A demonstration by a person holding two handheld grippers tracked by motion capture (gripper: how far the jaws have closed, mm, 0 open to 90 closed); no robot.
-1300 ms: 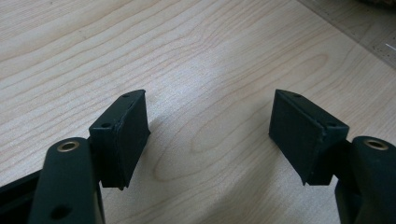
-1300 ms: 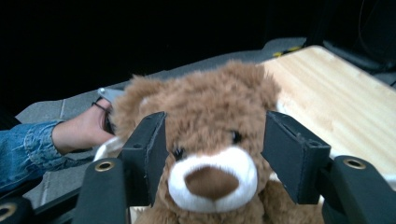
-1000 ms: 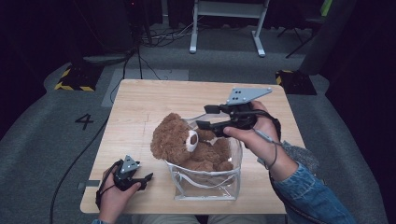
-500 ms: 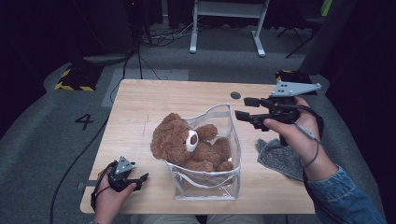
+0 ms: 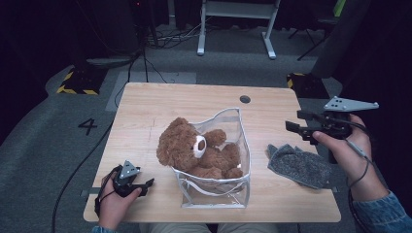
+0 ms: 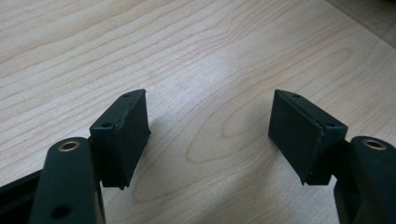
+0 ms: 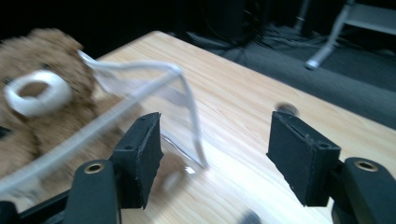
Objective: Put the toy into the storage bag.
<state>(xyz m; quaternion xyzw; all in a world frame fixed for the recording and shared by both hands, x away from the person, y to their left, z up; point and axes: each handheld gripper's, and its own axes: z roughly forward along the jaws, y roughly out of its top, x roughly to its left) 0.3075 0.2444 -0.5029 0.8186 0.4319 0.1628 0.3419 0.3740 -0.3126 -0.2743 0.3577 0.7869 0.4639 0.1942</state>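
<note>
Right gripper near the grey cloth, jaws spread and empty

In the high view the right gripper [image 5: 297, 127] is at the right edge of the frame; its jaws have just been opening, with nothing between them. The grey cloth [image 5: 299, 165] lies just below it, its long side running toward the lower right. The teddy bear [image 5: 187, 145] sits in the clear bag [image 5: 228, 184] at the centre. The left gripper [image 5: 145, 183], also spread, rests at the lower left, well apart.

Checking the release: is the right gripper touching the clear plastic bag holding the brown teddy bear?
Apart. The high view shows bare table between the right gripper and the clear plastic bag.
</note>
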